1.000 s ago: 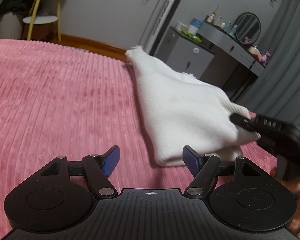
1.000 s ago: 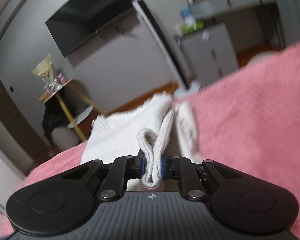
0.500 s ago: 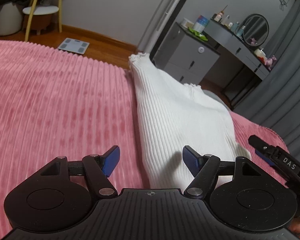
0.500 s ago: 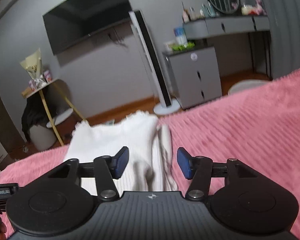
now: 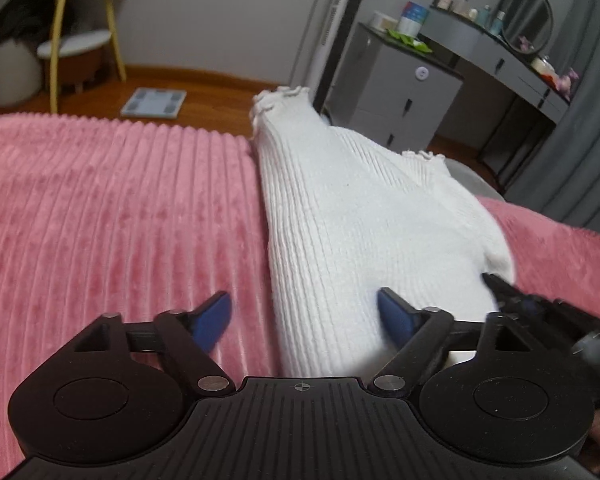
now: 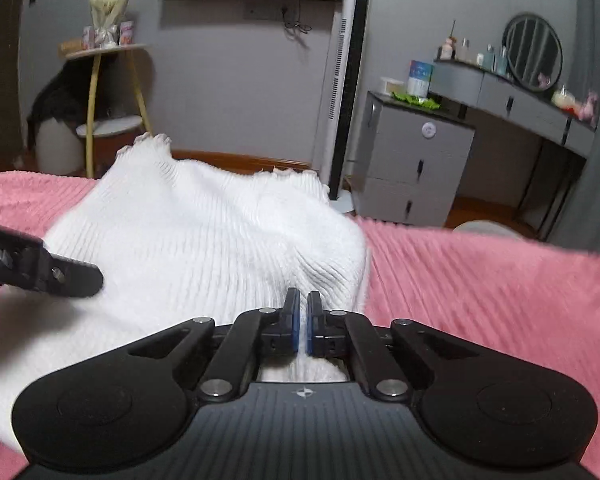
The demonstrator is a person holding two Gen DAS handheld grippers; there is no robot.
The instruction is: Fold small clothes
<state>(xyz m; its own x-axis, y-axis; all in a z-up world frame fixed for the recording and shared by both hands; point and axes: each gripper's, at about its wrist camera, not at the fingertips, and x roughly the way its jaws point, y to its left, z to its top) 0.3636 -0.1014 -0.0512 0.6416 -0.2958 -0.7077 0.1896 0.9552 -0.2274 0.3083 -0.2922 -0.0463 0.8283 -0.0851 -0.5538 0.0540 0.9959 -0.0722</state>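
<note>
Pink ribbed bed [image 5: 100,200] at left, bare. Just right of that, left claw [image 5: 302,300] opening wide over the near left edge of the top [image 5: 360,220], blue pads either side of that edge and pressing on nothing; a second ago narrower and left of the cloth.

White knit, folded into a long strip, lying flat from near to far, frilled ends at the far edge of the bed.

At the near right corner, right claw [image 6: 302,300] closed on a pinch of the top, ribs puckering toward the pads; half a second ago open after letting go of a raised fold. Probably a fresh hold on both near corners for the next fold, near end over to far.

No basket or box on the bed. Far right, on the dresser [image 6: 416,148], only small bottles [image 6: 466,50], contents unreadable.
</note>
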